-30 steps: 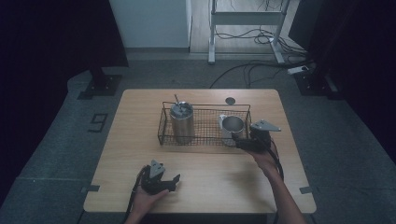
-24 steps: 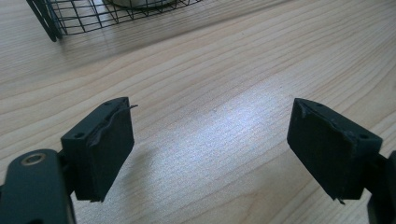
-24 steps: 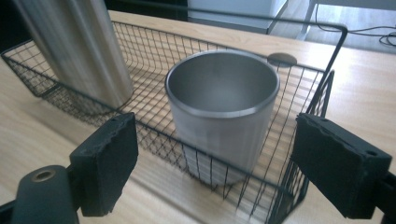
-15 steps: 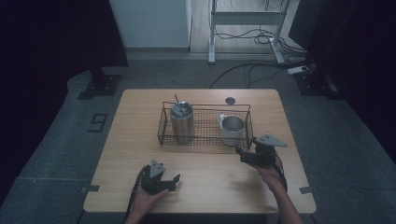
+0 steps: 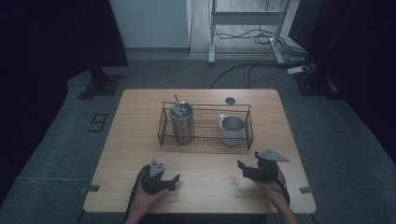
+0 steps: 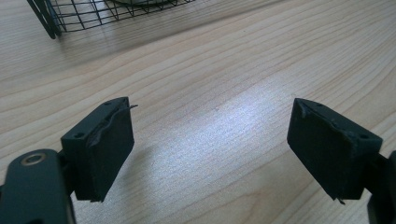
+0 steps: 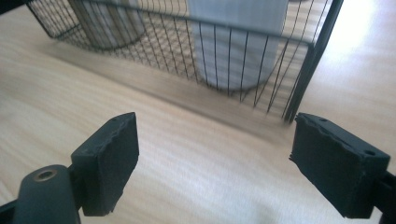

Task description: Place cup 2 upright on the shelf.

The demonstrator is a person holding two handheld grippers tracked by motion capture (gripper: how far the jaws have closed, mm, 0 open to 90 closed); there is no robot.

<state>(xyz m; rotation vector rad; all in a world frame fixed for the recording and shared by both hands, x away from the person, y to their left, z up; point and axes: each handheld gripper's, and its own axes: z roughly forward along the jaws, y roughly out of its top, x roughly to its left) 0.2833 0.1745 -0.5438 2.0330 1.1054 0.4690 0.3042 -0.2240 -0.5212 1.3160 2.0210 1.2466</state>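
both hand-held grippers sit low over the bare bench front, jaws apart and gripping nothing: left hand-held gripper (image 5: pixel 173 179), right hand-held gripper (image 5: pixel 243 168). the white mug (image 5: pixel 231 129) stands upright inside the wire basket (image 5: pixel 205 141) beside the steel tumbler (image 5: pixel 182 122), looks parked there.

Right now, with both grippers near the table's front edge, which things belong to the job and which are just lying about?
Job in hand: wire basket; white mug in its right end; steel tumbler in its left end.
Lying about: small dark disc on the table behind the basket; cables on the floor beyond.
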